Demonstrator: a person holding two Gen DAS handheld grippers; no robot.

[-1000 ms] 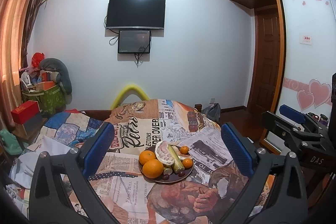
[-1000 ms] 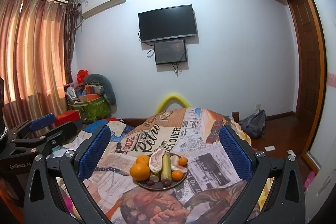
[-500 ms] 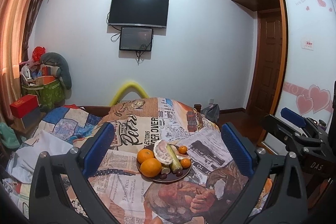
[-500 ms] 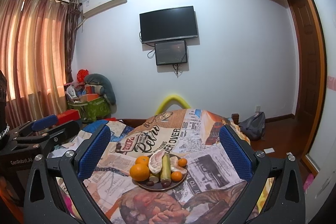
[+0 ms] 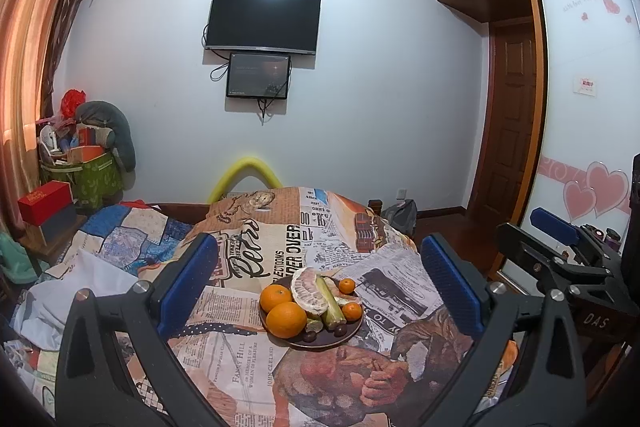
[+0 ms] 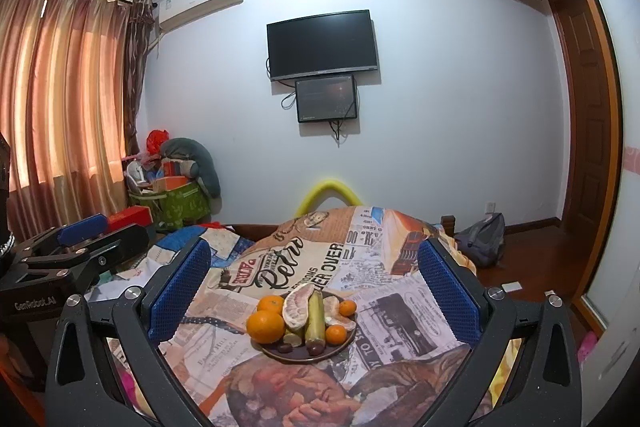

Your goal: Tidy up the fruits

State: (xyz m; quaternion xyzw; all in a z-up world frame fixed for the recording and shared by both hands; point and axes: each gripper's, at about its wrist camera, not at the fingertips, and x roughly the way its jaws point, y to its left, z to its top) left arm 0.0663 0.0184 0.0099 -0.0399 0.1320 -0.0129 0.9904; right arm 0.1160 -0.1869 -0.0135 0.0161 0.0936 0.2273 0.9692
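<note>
Since a second earlier, both cameras had tipped up slightly, so the plate sat lower and closer in each view while nothing on it had shifted. Nearest, the left gripper point(image 5: 318, 269) hung above the table with its blue fingers point(image 5: 188, 277) wide apart and nothing between them; the right gripper point(image 6: 314, 277) was likewise spread wide and empty, and it also showed at 3 o'clock in the left view. Between the fingers of each, at about 6 o'clock, lay the dark plate point(image 5: 352, 331) on the newspaper-print tablecloth point(image 5: 240, 355). On the plate, a large orange point(image 5: 286, 319) sat at its 7 o'clock edge, touching a second orange point(image 5: 276, 298) behind it. A peeled pomelo piece point(image 5: 308, 291) stood in the middle, with a green stalk point(image 5: 329, 301) lying against its right side. Two small tangerines point(image 5: 352, 311) lay toward 3 o'clock, one behind the other. Farther off, at 12 o'clock, a dark television point(image 5: 262, 21) hung on the wall above a smaller screen point(image 5: 258, 75).
</note>
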